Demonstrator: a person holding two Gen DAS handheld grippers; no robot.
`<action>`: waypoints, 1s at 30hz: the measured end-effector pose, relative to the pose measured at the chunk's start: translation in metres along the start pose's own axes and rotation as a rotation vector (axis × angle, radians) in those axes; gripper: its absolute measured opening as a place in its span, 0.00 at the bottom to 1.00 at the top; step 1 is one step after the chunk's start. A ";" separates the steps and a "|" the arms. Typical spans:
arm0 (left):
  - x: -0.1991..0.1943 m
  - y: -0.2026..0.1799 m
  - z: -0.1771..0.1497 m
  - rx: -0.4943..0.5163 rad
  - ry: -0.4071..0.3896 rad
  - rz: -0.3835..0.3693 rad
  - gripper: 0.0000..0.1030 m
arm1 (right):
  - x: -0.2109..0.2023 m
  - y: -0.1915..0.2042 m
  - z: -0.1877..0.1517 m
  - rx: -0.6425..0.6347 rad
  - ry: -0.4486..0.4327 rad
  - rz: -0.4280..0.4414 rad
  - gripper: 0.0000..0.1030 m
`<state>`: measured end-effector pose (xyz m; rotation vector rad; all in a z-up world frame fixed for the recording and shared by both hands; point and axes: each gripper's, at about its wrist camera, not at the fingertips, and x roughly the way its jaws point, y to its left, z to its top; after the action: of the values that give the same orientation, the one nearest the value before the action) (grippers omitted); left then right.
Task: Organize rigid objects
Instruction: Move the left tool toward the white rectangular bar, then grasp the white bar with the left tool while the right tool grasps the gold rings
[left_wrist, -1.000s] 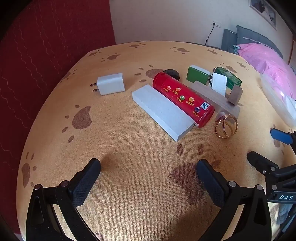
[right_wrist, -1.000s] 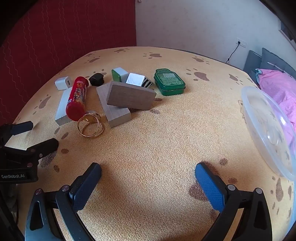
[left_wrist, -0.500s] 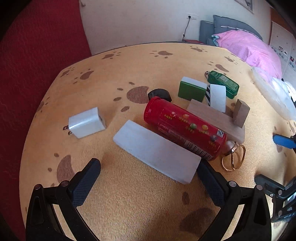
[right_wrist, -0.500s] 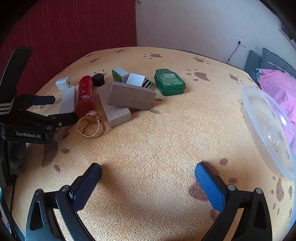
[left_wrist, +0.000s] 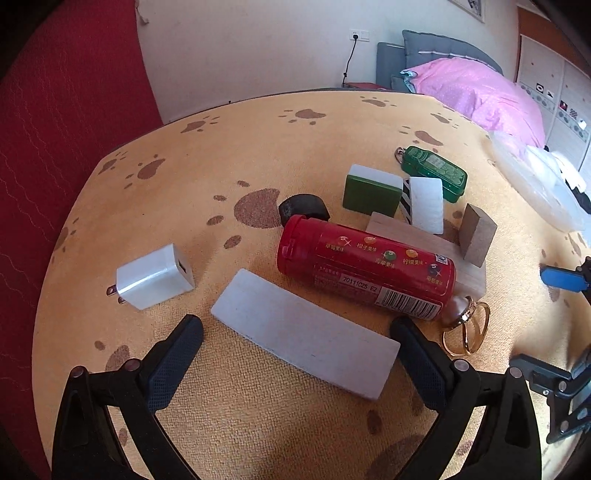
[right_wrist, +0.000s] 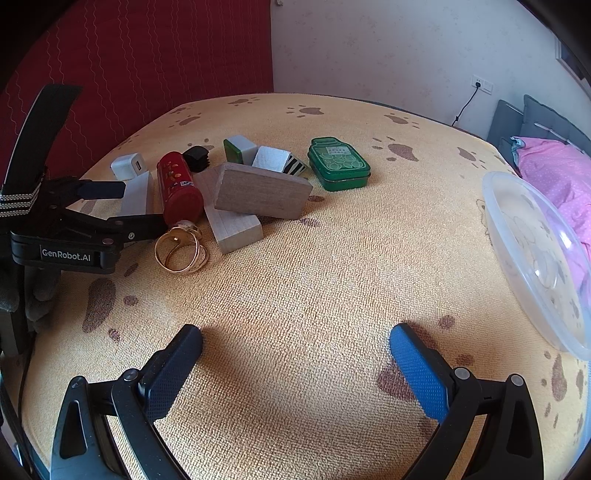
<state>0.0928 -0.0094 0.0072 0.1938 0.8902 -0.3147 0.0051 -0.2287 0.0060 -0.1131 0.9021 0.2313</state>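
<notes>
Nearest, the left gripper (left_wrist: 295, 354) is spread wide with nothing held, its fingers flanking the flat white block (left_wrist: 304, 334) on the paw-print cloth (left_wrist: 258, 424); the right gripper (right_wrist: 295, 354) is equally wide and empty over bare cloth. Just behind the block lies the red tube (left_wrist: 365, 271), a gold ring (left_wrist: 467, 330) at its end. Only the right wrist view shows the whole clear bowl (right_wrist: 532, 254) far right; only the left shows the tube's barcode.

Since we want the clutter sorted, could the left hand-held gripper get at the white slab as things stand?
Probably yes: the left hand-held gripper is open with the white slab between its fingers, nothing lying on top.
</notes>
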 end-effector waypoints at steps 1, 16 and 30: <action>-0.001 0.000 0.000 0.002 -0.003 -0.018 0.91 | 0.000 0.000 0.000 0.000 0.000 0.000 1.00; -0.027 -0.016 -0.024 -0.026 -0.050 0.038 0.67 | 0.000 -0.001 0.000 0.001 -0.001 0.002 1.00; -0.024 0.002 -0.018 -0.148 -0.014 -0.029 0.77 | 0.000 0.001 0.001 0.001 -0.002 0.001 1.00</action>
<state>0.0664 0.0022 0.0153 0.0416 0.8992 -0.2749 0.0052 -0.2280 0.0068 -0.1114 0.9006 0.2323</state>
